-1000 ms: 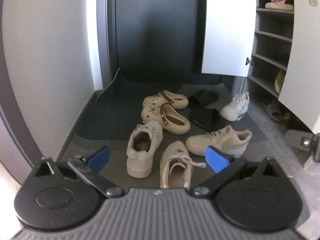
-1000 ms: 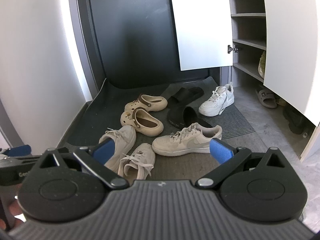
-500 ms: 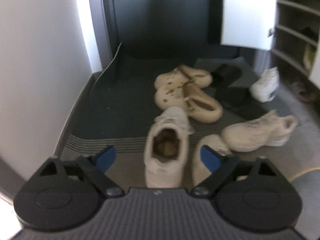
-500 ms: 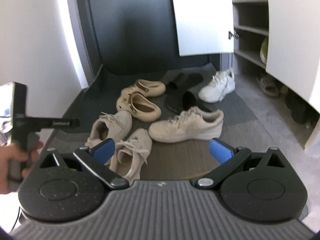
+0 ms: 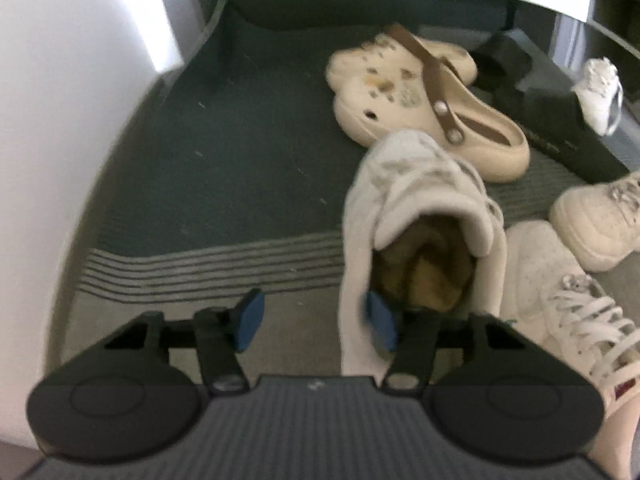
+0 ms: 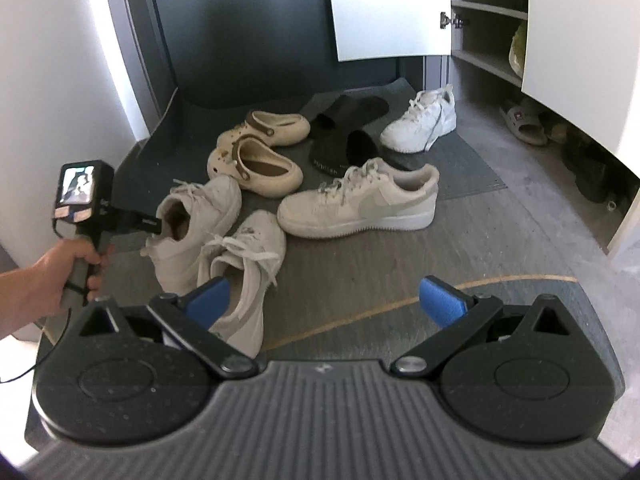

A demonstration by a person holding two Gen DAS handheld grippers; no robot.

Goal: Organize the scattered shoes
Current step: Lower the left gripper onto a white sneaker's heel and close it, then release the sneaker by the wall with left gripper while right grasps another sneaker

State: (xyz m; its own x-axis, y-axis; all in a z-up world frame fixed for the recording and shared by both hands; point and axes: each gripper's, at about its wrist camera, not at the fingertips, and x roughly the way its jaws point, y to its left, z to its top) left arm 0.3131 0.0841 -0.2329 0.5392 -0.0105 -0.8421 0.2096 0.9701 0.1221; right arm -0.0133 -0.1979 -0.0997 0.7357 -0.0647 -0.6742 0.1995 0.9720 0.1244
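Shoes lie scattered on the floor by the open cupboard [image 6: 486,46]. Left tool [image 5: 316,322], held in a hand [image 6: 68,268], is closing its jaws around the heel wall of a cream sneaker [image 5: 420,216]: one blue pad sits inside the collar, the other outside, not yet pressing. Its mate [image 6: 248,268] lies just beside it, with clogs [image 6: 256,156], black slides [image 6: 348,140] and two more sneakers nearer the cupboard. Right tool [image 6: 326,298] hangs wide open above the floor, gripping nothing.
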